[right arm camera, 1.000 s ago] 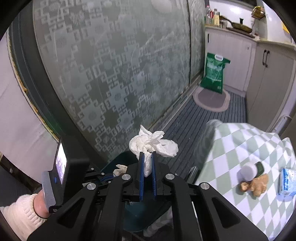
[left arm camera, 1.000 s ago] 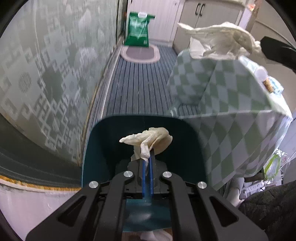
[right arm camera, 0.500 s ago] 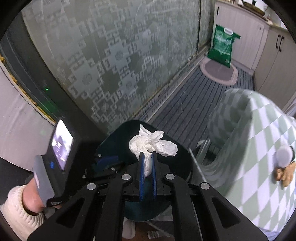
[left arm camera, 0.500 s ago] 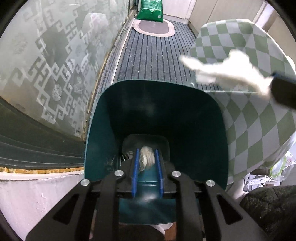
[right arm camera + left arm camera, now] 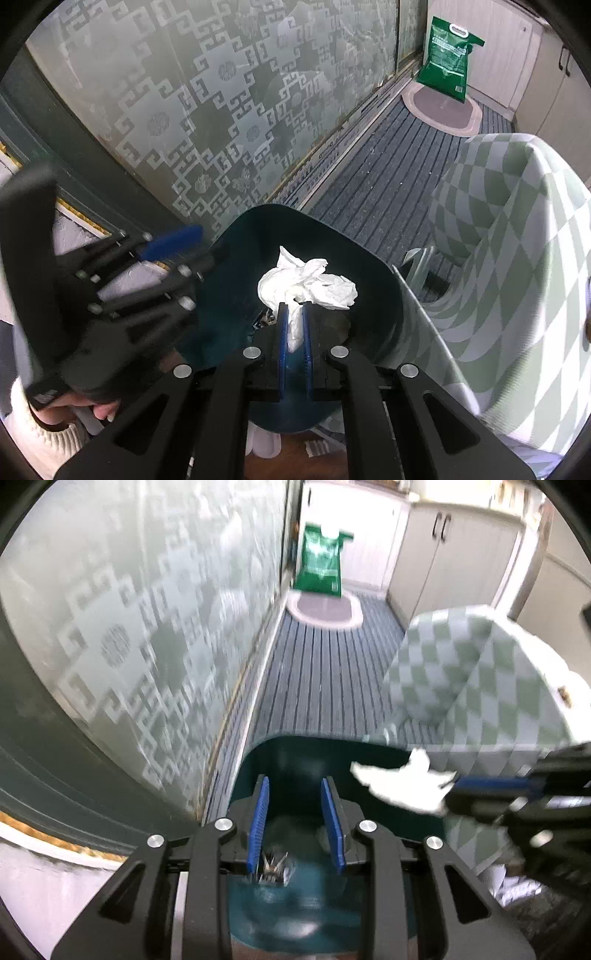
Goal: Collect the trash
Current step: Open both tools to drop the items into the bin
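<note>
A dark teal trash bin (image 5: 295,746) stands on the floor below both grippers. My left gripper (image 5: 294,786) hangs over its mouth with the jaws opening and nothing between the blue pads (image 5: 258,823). Small debris (image 5: 273,864) lies at the bin's bottom. My right gripper (image 5: 294,310) is shut on a crumpled white tissue (image 5: 306,284) above the bin (image 5: 369,280). In the left wrist view that tissue (image 5: 402,786) and the right gripper (image 5: 491,784) come in blurred from the right. The left gripper (image 5: 173,240) shows blurred at the left of the right wrist view.
A table with a green-and-white checked cloth (image 5: 480,686) stands right of the bin. A frosted patterned glass door (image 5: 221,110) runs along the left. A green bag (image 5: 447,59) and an oval mat (image 5: 439,110) lie far down the striped floor. A hand in a white sleeve (image 5: 44,435) holds the left gripper.
My left gripper has opened, let its tissue fall into the bin, and risen. My right gripper has come down over the bin with its tissue still clamped.
</note>
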A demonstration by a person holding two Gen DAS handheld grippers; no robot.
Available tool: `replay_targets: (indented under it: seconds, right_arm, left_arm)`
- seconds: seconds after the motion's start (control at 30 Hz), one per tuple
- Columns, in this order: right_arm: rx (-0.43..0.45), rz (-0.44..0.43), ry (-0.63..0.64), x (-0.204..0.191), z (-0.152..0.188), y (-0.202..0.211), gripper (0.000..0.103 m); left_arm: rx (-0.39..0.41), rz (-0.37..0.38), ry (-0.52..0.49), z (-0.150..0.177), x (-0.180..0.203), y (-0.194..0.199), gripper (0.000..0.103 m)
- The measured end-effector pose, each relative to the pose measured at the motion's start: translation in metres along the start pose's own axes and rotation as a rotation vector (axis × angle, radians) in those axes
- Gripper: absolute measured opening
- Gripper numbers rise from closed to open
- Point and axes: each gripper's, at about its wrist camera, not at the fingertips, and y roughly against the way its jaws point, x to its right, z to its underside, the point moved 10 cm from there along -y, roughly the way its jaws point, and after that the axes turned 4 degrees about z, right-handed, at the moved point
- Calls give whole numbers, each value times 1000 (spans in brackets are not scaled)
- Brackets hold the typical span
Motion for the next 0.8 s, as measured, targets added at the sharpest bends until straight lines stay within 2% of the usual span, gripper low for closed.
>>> replay_targets:
  seconds: [0.17,0.3,0.57,0.6,0.67,0.7,0.8]
  right_arm:
    - [-26,-12,-4,-3,5,-6,7]
    - [-56,-29,0,-9,12,-13,9]
    - [-89,-77,-11,-16,21,-17,12]
    - [-89,-84,-15,-17,21,-17,17]
    - [-85,-85,-20,-16,21,-15,32]
    - [-80,-90,-23,-17,21,-14,45]
    - [-26,-126,-25,-21,14,-3,47]
  left_arm:
    - [136,33,23,-20,0,25,35]
    - [264,31,14,-36,2,49,47]
    - [467,69,30,-57,8,88,48]
    - [502,69,33,-60,8,95,52]
    - [544,71,33,-64,8,104,57]
    - [574,78,34,-66,10,111,58]
    - [630,106,17,-69,18,126,63]
